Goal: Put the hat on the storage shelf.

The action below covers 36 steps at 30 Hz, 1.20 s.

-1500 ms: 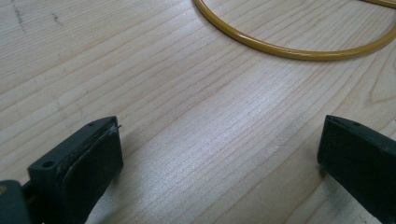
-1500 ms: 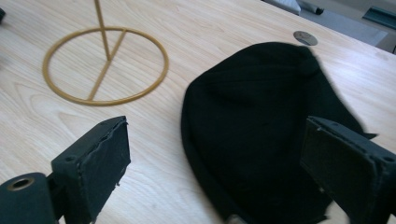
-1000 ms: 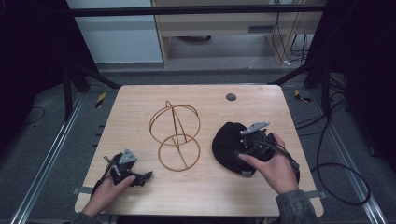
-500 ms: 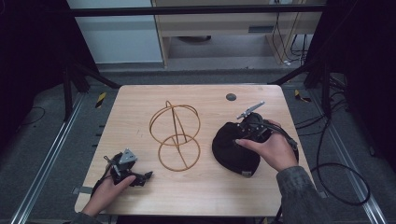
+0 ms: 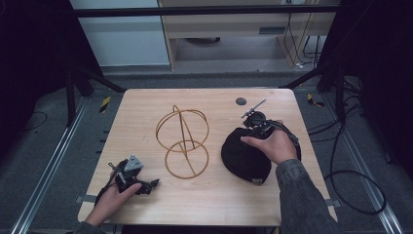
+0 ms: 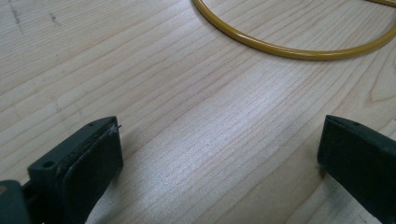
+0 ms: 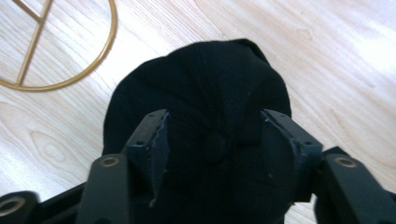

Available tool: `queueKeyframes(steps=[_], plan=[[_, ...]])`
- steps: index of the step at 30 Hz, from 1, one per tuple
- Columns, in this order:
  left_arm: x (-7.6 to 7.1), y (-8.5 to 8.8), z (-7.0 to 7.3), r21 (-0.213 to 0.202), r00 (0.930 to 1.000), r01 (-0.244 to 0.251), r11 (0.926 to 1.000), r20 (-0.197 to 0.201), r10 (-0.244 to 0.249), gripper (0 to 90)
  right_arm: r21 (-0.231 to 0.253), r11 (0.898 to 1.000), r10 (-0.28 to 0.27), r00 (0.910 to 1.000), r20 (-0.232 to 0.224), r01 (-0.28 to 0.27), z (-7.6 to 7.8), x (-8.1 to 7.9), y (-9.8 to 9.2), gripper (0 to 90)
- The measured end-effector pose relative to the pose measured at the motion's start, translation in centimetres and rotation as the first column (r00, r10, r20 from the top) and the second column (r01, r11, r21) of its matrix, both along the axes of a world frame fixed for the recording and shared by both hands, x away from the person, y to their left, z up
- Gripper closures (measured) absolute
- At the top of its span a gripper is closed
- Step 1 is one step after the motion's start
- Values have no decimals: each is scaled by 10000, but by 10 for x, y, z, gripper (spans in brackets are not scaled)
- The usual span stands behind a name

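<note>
Right gripper view: right gripper's (image 7: 212, 140) closing jaws straddle black cap's (image 7: 205, 79) crown.

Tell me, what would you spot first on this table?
First the gold wire stand, two hoops joined by rods, in the middle of the wooden table. To its right lies a black cap, and the right gripper straddles its top button, jaws just closing. The left gripper rests open near the front left corner.
</note>
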State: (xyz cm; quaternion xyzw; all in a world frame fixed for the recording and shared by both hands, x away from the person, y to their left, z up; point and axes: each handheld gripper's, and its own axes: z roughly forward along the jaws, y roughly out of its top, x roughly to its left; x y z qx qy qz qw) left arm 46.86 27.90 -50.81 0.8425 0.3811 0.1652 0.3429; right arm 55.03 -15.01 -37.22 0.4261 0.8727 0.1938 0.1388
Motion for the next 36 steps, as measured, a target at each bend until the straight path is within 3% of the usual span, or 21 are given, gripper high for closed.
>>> queueKeyframes(steps=[2,8,12,15,21,24,26,36], plan=[[0,0,0,16,10000,5,10000,-14,-5,0,213,9997,-82,9999,-118,85,-6,2,-2,438],[0,0,0,23,10000,10,10000,-22,-10,0,159,9996,-231,9985,-487,239,-18,6,-5,486],[0,0,0,17,10000,16,10000,-20,-16,0,23,10000,33,9987,-510,-32,-22,6,-5,688],[0,0,0,24,10000,12,10000,-14,-12,0,152,9999,63,9976,-685,-52,-22,5,-7,748],[0,0,0,22,10000,17,10000,-6,-17,0,713,9974,129,9999,-5,-128,-7,-7,-16,768],[0,0,0,24,10000,15,10000,-13,-15,0,1306,9914,-19,9988,489,-45,4,-16,-25,771],[0,0,0,23,10000,13,10000,-12,-12,0,1668,9860,-91,9973,723,-31,10,-21,-30,772],[0,0,0,21,10000,16,10000,-4,-16,0,2419,9700,-191,9853,1698,-229,36,-44,-45,774]])
